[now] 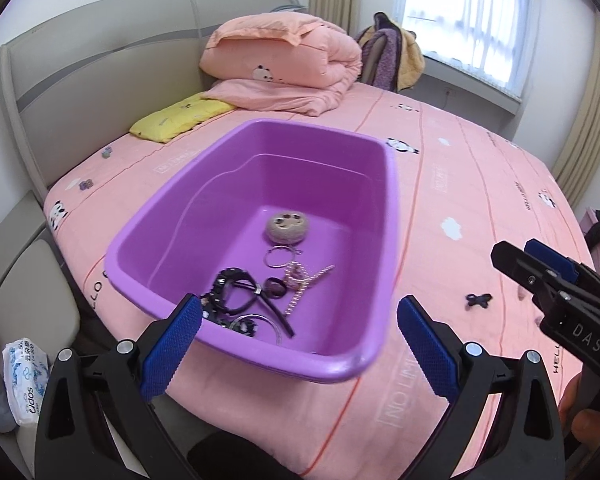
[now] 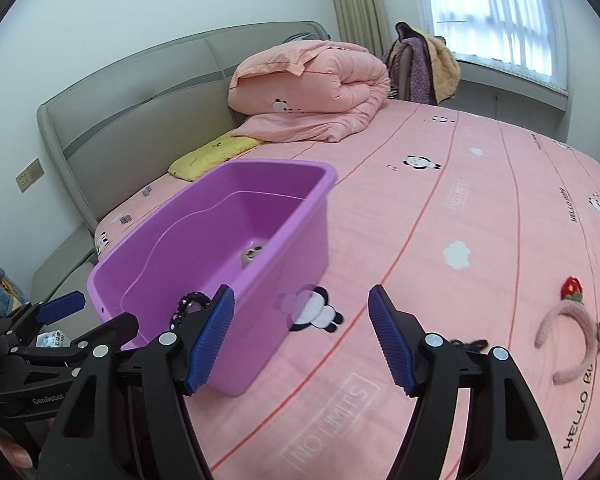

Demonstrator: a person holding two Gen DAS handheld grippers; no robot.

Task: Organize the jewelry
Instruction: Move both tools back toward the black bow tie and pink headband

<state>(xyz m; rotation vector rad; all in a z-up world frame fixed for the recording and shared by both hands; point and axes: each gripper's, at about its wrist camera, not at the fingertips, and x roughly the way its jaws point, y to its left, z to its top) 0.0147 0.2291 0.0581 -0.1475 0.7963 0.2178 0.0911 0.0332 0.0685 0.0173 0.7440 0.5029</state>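
Observation:
A purple plastic tub stands on the pink bed sheet. Inside it lie a black bracelet, a metal ring, a pearl chain and a fuzzy round piece. My left gripper hovers open over the tub's near rim with nothing between its fingers. To the tub's right, my right gripper stands open and empty above the sheet. A small black bow lies on the sheet beside it. Further right rests a pink headband with red strawberries.
A folded pink quilt and a yellow pillow sit by the grey headboard. A chair draped with clothes stands by the window. A tissue pack lies off the bed's left side. Two tiny items lie near the headboard.

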